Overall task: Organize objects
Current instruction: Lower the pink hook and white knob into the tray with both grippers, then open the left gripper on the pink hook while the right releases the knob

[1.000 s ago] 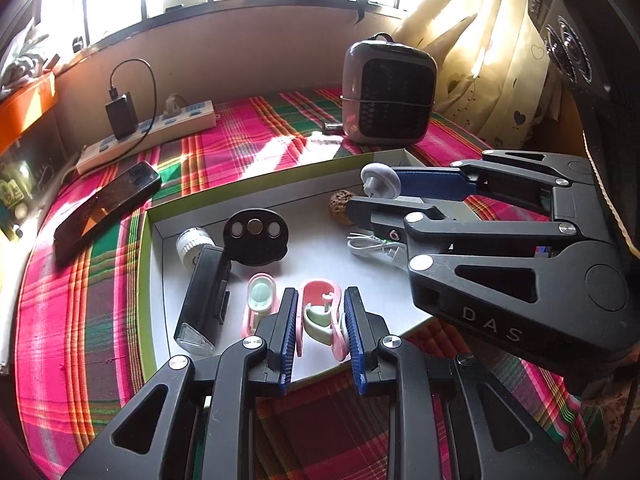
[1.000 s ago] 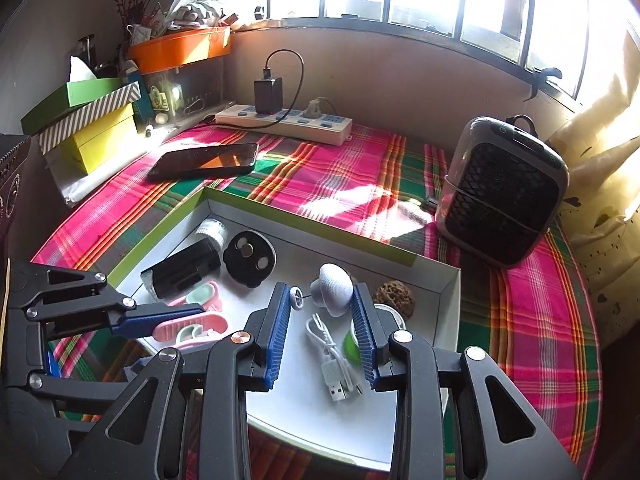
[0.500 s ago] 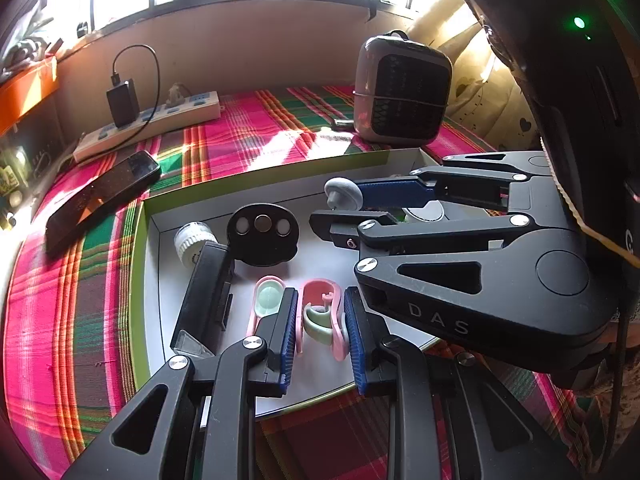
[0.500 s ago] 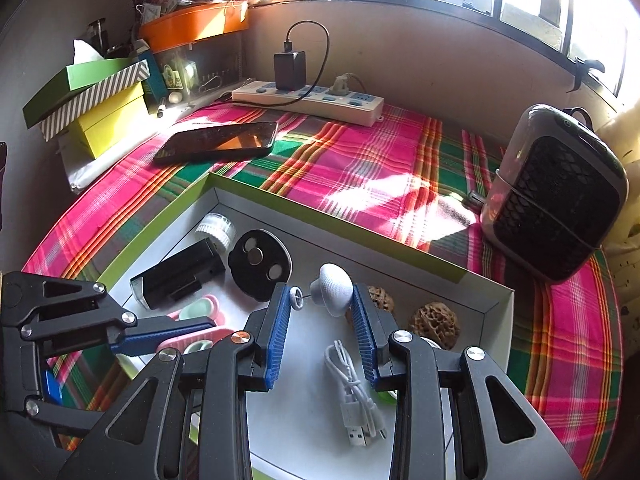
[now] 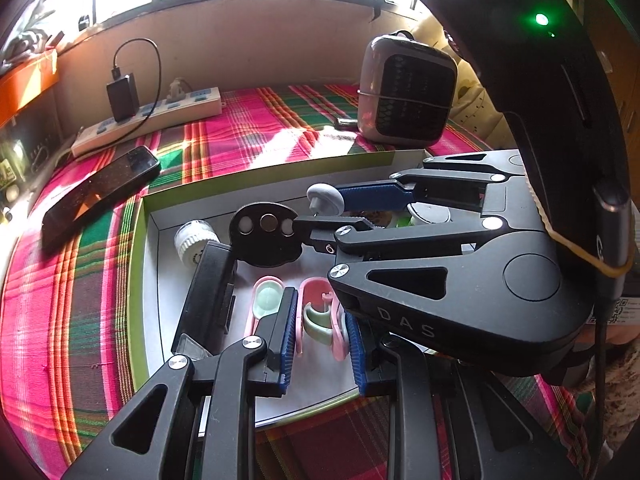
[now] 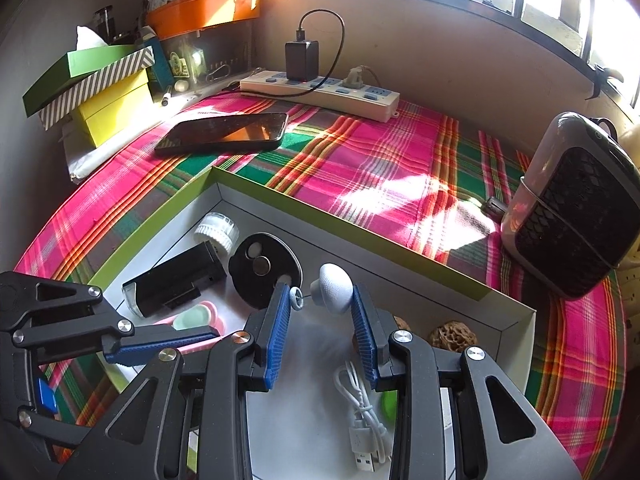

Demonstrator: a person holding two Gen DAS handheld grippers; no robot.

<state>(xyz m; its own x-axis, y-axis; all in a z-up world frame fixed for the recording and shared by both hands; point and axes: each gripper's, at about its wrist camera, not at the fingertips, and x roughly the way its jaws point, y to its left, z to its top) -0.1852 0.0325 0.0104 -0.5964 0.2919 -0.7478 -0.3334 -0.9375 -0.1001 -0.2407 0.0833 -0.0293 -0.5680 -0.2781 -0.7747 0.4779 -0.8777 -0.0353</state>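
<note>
Already the tray [image 6: 400, 246] on the counter held most things: black case [image 6: 172, 284], round disc [image 6: 262, 270], cable [image 6: 360, 412]. My left jaws [image 5: 320, 330] gripped the pink clip [image 5: 320, 312] inside it; my right jaws [image 6: 322, 326] gripped the grey knob [image 6: 334, 288], unplaced.

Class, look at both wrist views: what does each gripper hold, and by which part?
Left gripper: pink clip, by its long sides. Right gripper: grey mushroom-shaped knob, by its cap.

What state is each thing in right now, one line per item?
left gripper: shut on the pink clip
right gripper: shut on the grey knob
box: open, items inside
phone: screen dark
charger: plugged into power strip
white cable: coiled
</note>
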